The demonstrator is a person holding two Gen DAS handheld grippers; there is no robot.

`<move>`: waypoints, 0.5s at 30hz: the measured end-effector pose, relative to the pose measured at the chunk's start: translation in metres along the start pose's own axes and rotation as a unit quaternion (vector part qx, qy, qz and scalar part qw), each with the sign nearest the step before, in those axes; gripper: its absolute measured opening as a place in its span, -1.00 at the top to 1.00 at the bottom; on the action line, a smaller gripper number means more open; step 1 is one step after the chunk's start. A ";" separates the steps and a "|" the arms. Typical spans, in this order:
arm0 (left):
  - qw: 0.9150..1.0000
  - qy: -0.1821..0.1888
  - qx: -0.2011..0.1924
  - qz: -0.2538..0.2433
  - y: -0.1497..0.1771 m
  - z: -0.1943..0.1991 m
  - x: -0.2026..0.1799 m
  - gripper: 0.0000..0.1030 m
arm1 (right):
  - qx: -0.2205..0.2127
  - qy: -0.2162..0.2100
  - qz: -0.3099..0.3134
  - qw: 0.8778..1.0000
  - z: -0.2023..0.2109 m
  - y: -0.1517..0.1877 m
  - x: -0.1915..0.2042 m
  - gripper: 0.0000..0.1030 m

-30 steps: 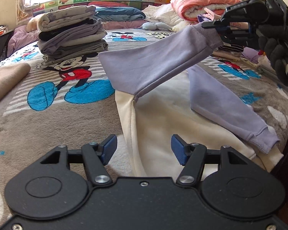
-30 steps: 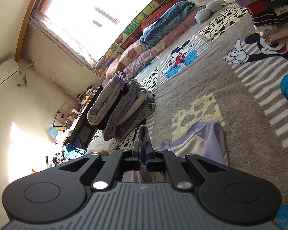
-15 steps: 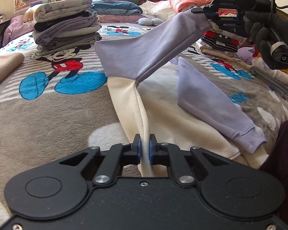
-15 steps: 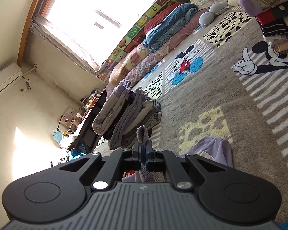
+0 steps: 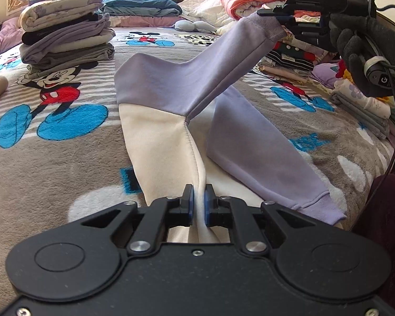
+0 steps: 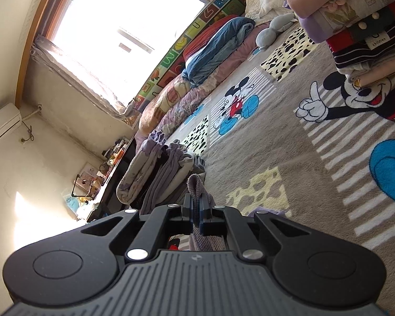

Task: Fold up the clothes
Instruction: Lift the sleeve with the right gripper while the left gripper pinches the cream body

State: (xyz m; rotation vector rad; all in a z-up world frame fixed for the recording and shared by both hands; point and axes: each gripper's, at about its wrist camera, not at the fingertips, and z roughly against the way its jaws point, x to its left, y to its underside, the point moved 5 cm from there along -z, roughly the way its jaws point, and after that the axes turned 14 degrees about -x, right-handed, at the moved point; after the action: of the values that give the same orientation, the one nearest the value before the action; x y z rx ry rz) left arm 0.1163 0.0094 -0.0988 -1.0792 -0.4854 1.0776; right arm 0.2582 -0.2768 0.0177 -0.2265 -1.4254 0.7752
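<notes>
Lilac-and-cream sweatshirt (image 5: 158, 137) spread lengthwise down the middle of the bed, hem toward the near edge, collar toward the far edge under the window. Left gripper (image 5: 198, 205) pressed together on a raised cream ridge of the body near the hem, probably to anchor that side as a fold line. Right gripper (image 5: 277, 17), gripped by a black-gloved hand (image 5: 360, 50), pinched on the ribbed cuff (image 6: 197, 184) and held high toward the right edge, drawing the left sleeve (image 5: 197, 68) taut and off the bed, likely so as to sweep it across the chest. Other sleeve (image 5: 263, 158) already laid slanting over the cream front. Underneath, a grey plush Mickey Mouse blanket (image 5: 52, 158); folded stack (image 5: 63, 36) near the far left corner, more piled clothes (image 6: 355, 26) along the right edge. Bright window (image 6: 123, 26), wall air conditioner (image 6: 2, 123).
</notes>
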 end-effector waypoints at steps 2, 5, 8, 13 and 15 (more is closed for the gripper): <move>1.000 0.002 0.000 0.009 -0.001 -0.003 -0.001 0.89 | -0.002 0.004 -0.004 1.000 0.003 -0.002 -0.006 0.88; 0.999 0.036 -0.002 0.021 -0.001 -0.005 -0.008 0.81 | 0.000 0.008 -0.006 1.000 0.006 -0.001 -0.014 0.87; 0.995 0.083 -0.009 0.057 -0.001 -0.004 -0.009 0.56 | 0.001 0.017 -0.010 1.000 0.009 0.000 -0.024 0.88; 0.989 0.104 -0.050 0.088 -0.011 0.027 0.020 0.56 | 0.004 0.022 -0.012 1.000 0.008 0.003 -0.033 0.88; 0.989 0.106 -0.062 0.077 -0.010 0.040 0.031 0.56 | 0.005 0.023 -0.013 1.000 0.007 0.003 -0.035 0.88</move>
State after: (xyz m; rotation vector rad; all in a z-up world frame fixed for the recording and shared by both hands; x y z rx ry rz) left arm 0.1031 0.0547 -0.0776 -1.3416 -0.3054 1.0619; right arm 0.2522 -0.2978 -0.0112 -0.2170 -1.3780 0.7516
